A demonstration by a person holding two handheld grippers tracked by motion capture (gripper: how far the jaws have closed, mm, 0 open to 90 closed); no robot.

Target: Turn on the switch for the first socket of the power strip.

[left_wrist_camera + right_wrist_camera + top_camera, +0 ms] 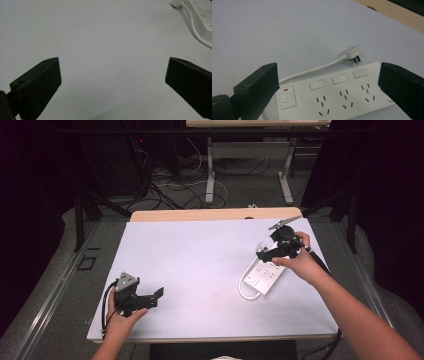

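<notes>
A white power strip (pixel 264 274) lies flat on the white table sheet at the right, its cord looping round its near end. In the right gripper view the power strip (pixel 337 95) shows a power button (pixel 286 98), three sockets and its white plug (pixel 353 53) lying on the sheet beyond. My right gripper (pixel 265 251) hovers just above the strip's far end, jaws wide open, nothing held. At the front left my left gripper (pixel 159 293) is open over bare sheet; the left gripper view has the strip's end and cord (pixel 200 22) at the top right.
The white sheet (pixel 200 265) covers most of a wooden table whose far edge (pixel 210 214) shows. Beyond it are table legs and tangled cables on the floor. Dark curtains stand on both sides.
</notes>
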